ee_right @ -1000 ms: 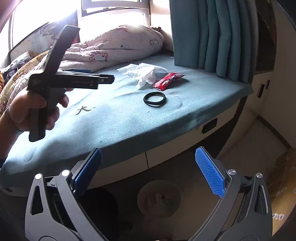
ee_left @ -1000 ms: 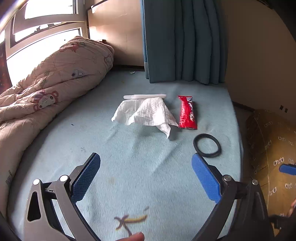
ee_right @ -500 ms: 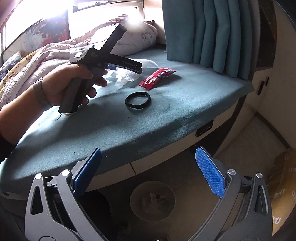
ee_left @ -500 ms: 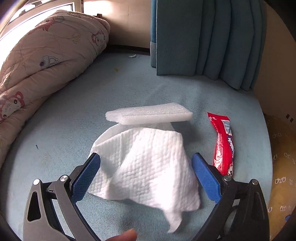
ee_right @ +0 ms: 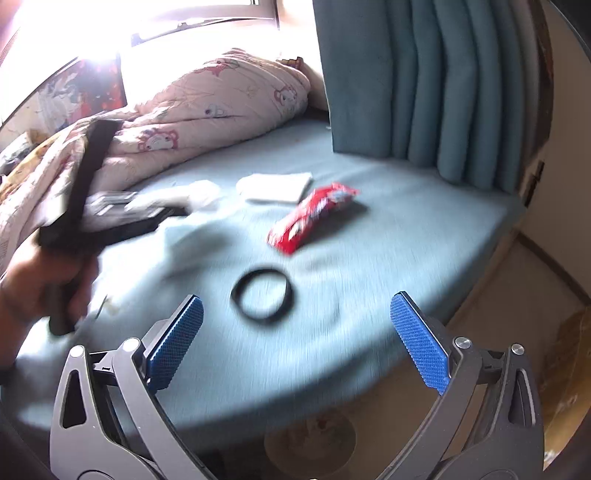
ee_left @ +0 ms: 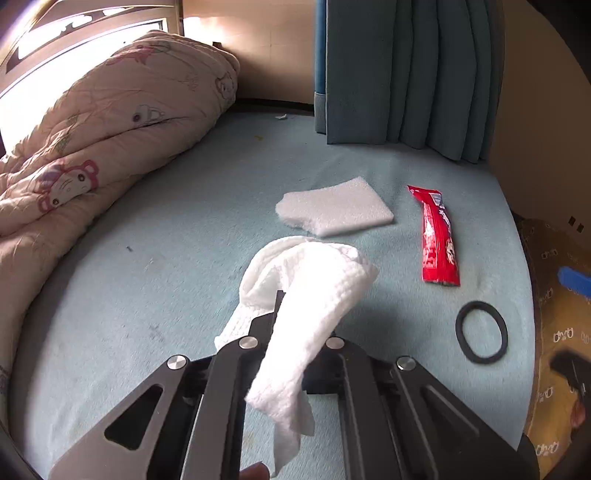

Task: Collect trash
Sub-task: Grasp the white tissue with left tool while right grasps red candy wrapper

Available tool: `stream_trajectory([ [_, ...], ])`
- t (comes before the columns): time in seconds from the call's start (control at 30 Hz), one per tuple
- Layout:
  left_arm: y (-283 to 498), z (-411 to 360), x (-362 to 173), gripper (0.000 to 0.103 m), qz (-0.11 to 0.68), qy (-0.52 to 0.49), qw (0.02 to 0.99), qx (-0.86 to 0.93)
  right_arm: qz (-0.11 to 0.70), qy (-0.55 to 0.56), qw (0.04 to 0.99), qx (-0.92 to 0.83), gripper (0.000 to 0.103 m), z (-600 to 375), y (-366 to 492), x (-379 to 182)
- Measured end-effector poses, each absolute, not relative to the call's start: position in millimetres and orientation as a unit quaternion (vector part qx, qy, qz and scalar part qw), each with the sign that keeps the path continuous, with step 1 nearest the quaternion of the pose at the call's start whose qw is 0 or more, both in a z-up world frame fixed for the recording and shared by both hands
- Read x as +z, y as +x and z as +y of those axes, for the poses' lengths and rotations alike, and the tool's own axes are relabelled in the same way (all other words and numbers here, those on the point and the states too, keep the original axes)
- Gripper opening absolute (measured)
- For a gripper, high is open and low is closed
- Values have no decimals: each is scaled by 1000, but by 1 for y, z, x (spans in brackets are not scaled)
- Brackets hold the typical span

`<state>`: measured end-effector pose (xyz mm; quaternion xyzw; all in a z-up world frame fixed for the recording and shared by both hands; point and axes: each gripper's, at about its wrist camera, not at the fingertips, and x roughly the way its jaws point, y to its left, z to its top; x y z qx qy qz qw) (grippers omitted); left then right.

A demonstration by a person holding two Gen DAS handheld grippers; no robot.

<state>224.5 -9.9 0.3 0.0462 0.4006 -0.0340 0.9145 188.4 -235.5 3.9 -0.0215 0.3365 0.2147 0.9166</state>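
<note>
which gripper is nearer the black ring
Right. The right gripper hovers open just before the black ring; the left gripper, shut on the white tissue, is off to its side.

You had a pink quilt (ee_left: 110,136) printed with cartoon figures bunched along the far-left side of the bed (ee_left: 184,229), reaching up to the bright window (ee_right: 110,33). A teal curtain (ee_left: 402,74) hung down onto the bed's far edge toward its right corner. Below the near edge, on the floor, sat a round pale thing (ee_right: 310,439), perhaps a bin seen from above; the blur left that unclear to you.
</note>
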Motion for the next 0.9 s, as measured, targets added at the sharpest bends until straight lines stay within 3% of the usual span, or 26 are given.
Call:
stream_trajectory([
  [0.07, 208, -1, 3, 5, 401, 41, 914, -34, 344, -21, 915, 209, 95, -216, 219, 8],
  [0.17, 188, 8, 9, 5, 397, 40, 916, -39, 362, -64, 910, 194, 70, -183, 261, 4],
  [0.27, 171, 16, 13, 5, 396, 39, 917, -41, 412, -55, 892, 178, 37, -174, 300, -15],
  [0.3, 169, 18, 13, 5, 395, 39, 917, -40, 420, -54, 889, 173, 19, -174, 306, -19],
  [0.43, 156, 24, 14, 5, 394, 38, 918, -37, 393, -52, 897, 194, 9, -172, 289, -16],
  [0.9, 87, -37, 31, 5, 374, 41, 925, -56, 288, -52, 919, 265, 9, -217, 109, 48],
])
